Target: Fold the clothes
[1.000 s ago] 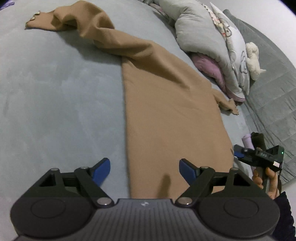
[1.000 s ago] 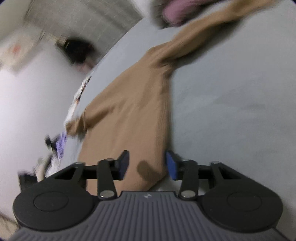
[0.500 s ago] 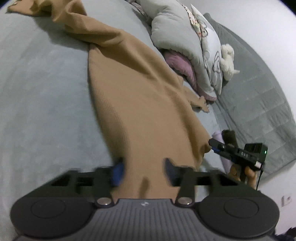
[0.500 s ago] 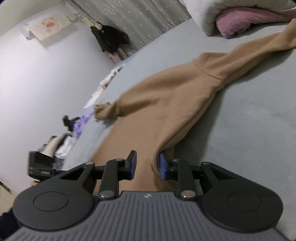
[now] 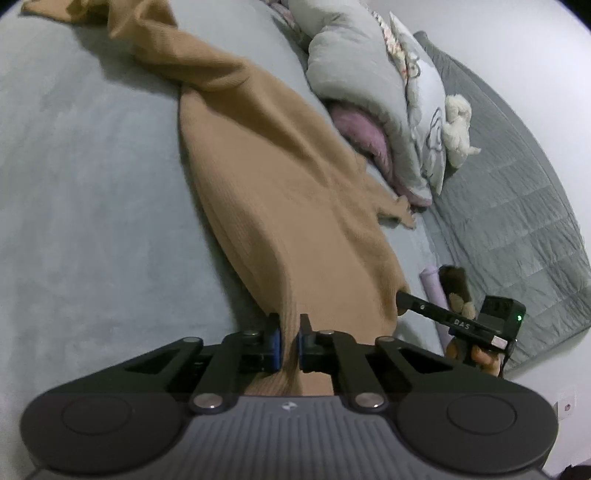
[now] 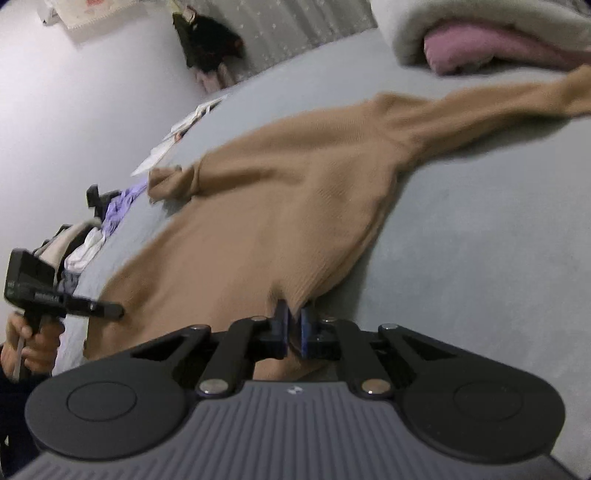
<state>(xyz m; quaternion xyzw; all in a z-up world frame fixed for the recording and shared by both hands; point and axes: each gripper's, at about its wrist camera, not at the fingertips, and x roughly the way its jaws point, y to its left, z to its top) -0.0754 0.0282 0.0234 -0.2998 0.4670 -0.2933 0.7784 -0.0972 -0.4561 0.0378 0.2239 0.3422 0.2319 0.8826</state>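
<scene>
While the sweater (image 5: 280,192) lies spread on the grey bed (image 5: 92,221), its long axis runs from the hem, the end nearest both cameras, up to the sleeves at the far end. One sleeve (image 5: 140,33) is trailed towards the far left of the sweater in the left view, and the other sleeve (image 5: 395,210) is bunched at its right side, just beside the pillows (image 5: 369,92). The hem is gathered off the bed at both near corners, and the body is pulled into ridges that fan out from the two grips.

The left gripper (image 5: 289,341) is closed down to a narrow gap, and a pinch of hem at the sweater's left corner is pressed between its blue pads (image 5: 274,345). The right gripper (image 6: 293,330) is closed likewise, with a fold of the right hem corner clamped between its pads. In the left view its tip (image 5: 404,297) is seen against the sweater's right hem edge.

With both grips at the hem and the length stretching away from the fingers, the coming fold is judged to run along that axis, the hem being carried over the body towards the sleeves. Neither hand is clearly nearer the sleeves; both are set at the same end.
</scene>
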